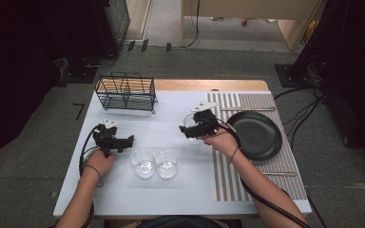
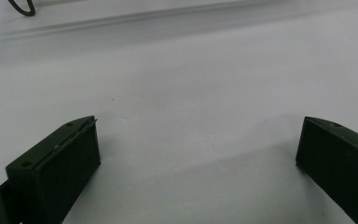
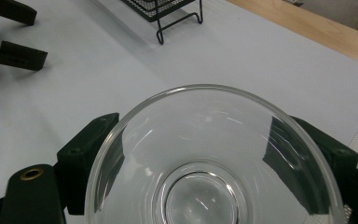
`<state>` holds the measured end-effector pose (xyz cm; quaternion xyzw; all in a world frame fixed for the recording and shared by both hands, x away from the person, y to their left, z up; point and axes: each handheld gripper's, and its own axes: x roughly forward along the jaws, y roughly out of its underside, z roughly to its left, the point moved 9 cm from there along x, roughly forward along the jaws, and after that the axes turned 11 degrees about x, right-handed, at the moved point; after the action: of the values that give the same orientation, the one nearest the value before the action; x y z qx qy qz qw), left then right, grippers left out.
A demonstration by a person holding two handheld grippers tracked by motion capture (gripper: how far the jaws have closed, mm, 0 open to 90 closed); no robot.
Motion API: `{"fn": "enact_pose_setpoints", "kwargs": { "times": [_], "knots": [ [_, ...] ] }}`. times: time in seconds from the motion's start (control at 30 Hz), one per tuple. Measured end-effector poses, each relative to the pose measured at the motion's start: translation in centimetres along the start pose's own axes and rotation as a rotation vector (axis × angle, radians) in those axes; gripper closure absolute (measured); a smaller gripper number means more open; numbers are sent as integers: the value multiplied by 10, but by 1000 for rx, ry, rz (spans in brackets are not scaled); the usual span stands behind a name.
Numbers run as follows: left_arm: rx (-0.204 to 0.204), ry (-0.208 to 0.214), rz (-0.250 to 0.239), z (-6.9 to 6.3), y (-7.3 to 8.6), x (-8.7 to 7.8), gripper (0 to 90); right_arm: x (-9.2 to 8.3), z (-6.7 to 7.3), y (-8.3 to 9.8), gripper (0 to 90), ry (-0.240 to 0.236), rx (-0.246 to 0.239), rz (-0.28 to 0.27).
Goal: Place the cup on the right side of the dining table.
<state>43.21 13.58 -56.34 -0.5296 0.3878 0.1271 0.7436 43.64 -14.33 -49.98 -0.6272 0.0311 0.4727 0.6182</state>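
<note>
Beside the striped placemat [image 1: 228, 164]: my right hand-held gripper [image 1: 186, 131] grasping a clear glass bowl [image 3: 214, 158].
My left hand-held gripper [image 1: 131, 139] released, jaws wide over bare surface [image 2: 191, 84].

I see even overhead light, dark room edges, soft shadows under my jaws (slightly blurred), faint glass glare

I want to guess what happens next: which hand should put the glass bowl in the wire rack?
Probably right: the right gripper already clamps the glass bowl. The left gripper is open, though nearer the wire rack.
</note>
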Motion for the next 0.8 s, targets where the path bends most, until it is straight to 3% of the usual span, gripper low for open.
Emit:
{"fn": "enact_pose_setpoints", "kwargs": {
  "times": [0.8],
  "knots": [
    [1,0,0,0,0,0,0,0,-12,-7,180,32,40,-28]
  ]
}}
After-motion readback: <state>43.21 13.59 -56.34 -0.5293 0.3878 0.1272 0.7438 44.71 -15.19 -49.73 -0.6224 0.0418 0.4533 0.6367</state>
